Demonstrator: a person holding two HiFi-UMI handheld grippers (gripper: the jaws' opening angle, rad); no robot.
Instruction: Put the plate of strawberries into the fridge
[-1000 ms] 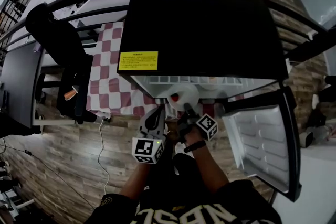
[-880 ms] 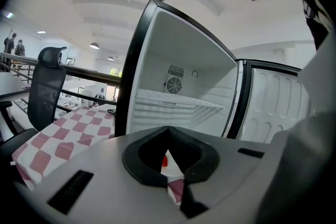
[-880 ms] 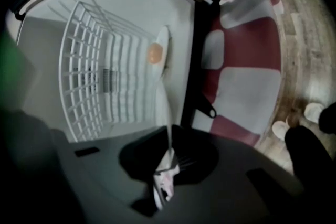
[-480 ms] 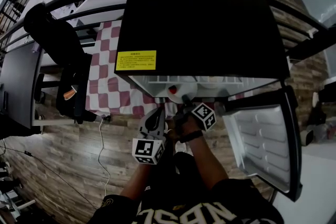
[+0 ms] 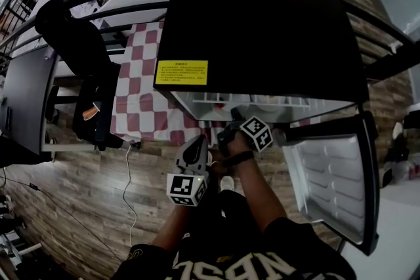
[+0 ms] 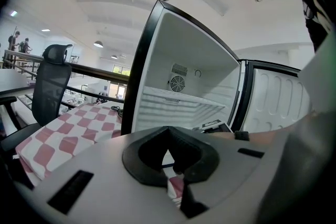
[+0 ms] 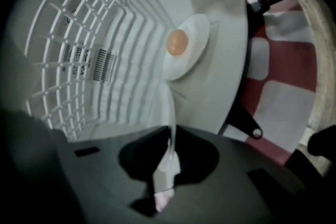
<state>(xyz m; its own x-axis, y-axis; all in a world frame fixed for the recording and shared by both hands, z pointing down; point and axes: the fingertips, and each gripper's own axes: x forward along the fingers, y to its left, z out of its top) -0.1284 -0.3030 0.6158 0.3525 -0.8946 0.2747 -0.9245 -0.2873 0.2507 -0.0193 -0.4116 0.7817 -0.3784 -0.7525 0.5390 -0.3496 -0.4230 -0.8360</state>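
A white plate (image 7: 185, 47) with one strawberry (image 7: 177, 42) showing on it is inside the open fridge (image 5: 262, 29). Its rim runs down into my right gripper (image 7: 169, 165), which is shut on that rim. A white wire shelf (image 7: 79, 34) lies beside the plate in the right gripper view. From the head view, my right gripper (image 5: 235, 118) reaches under the fridge's black top, which hides the plate. My left gripper (image 5: 197, 146) hangs back below the fridge opening. It is shut with nothing in it, and it faces the fridge's white inside (image 6: 184, 92).
The fridge door (image 5: 331, 180) stands open to the right. A table with a red-and-white checked cloth (image 5: 141, 101) is left of the fridge, and a black office chair (image 5: 79, 56) stands beside it. A cable (image 5: 128, 187) trails over the wooden floor.
My right gripper has pushed forward into the fridge with the plate, which has gone out of sight under the fridge top. The left gripper has stayed put.
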